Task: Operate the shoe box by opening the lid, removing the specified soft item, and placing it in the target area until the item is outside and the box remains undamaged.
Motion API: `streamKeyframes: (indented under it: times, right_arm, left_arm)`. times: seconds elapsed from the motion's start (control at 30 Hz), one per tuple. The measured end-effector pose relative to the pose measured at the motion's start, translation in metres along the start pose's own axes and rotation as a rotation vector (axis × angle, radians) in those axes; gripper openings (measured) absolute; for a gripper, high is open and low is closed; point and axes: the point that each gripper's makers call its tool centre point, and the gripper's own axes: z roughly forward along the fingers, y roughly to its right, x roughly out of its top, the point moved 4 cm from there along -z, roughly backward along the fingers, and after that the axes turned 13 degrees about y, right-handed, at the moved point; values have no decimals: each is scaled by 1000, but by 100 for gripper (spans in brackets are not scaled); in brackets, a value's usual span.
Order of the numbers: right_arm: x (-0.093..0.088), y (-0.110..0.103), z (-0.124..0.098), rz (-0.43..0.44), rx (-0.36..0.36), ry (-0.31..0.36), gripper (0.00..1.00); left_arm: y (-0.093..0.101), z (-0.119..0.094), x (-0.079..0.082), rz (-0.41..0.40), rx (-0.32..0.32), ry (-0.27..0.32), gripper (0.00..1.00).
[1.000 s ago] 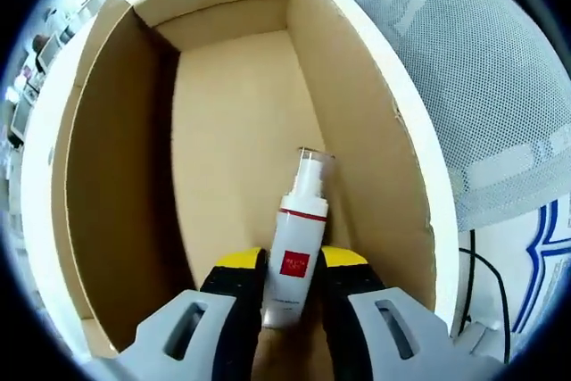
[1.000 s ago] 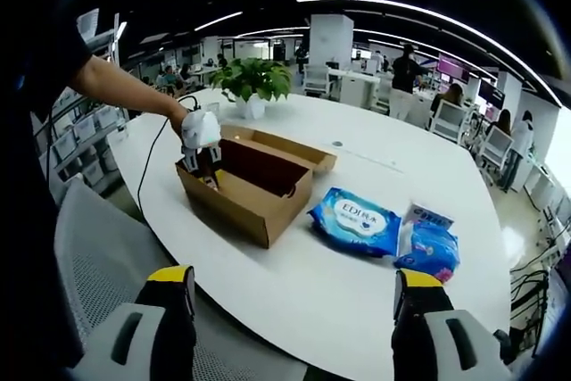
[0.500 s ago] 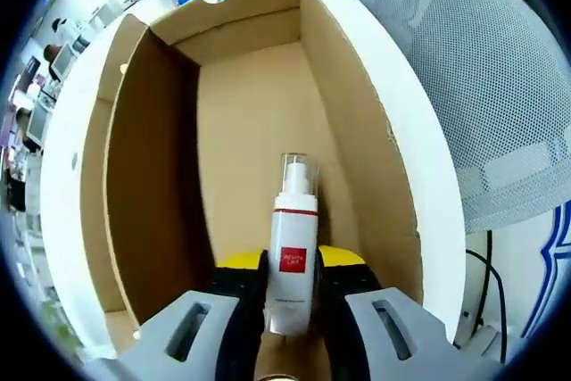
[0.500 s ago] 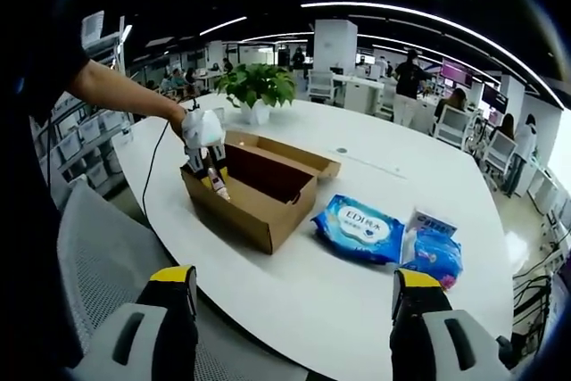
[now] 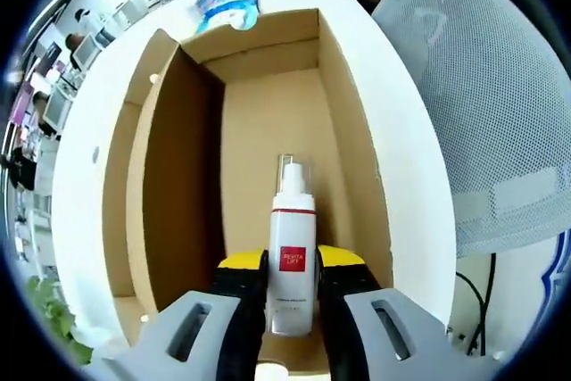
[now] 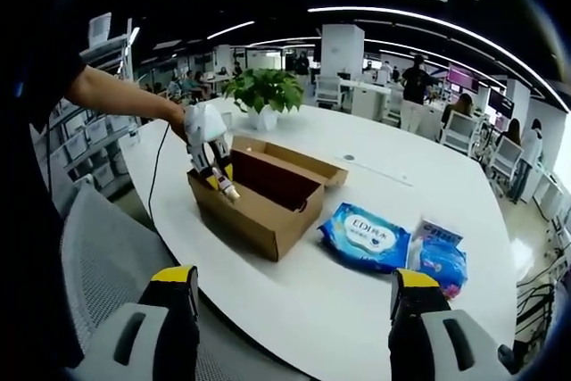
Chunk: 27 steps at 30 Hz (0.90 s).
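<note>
- Your left gripper (image 5: 291, 285) clamps a white pump bottle (image 5: 291, 260) over the open cardboard shoe box (image 5: 357, 144).
- Your right gripper (image 6: 290, 305) hangs released above the white table (image 6: 303, 296), well apart from the box.

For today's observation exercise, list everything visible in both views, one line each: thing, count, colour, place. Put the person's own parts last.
Shoe box: one, brown cardboard, open, on the table.
Pump bottle: one, white with red label, held over the box.
Wipes packs: two, blue, right of the box.
Potted plant: one, green, behind the box.
Table: one, white.
Mesh chair: one, grey, beside the table.
Left gripper: yellow-tipped, shut on the bottle.
Right gripper: yellow-tipped, open.
Arm: one, reaching to the box.
</note>
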Motion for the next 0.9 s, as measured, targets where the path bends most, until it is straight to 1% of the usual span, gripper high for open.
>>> streamKeyframes:
  times: [0.17, 0.3, 0.63, 0.77, 0.87, 0.9]
  right_arm:
    - [2, -3, 2, -3, 11, 7, 88]
    - [5, -4, 4, 1, 17, 18, 88]
    - [8, -6, 10, 8, 30, 28, 84]
    - [10, -8, 12, 21, 34, 47, 83]
    - [11, -11, 15, 16, 43, 57, 81]
    - [10, -13, 16, 16, 45, 53, 81]
  left_arm:
    - [0, -6, 6, -18, 28, 25, 19]
    - [1, -11, 11, -16, 49, 42, 19]
    - [4, -25, 29, -18, 107, 102, 19]
    - [6, -28, 35, -14, 119, 118, 19]
    - [8, -30, 42, -3, 128, 133, 19]
    - [10, -31, 47, -2, 132, 141, 19]
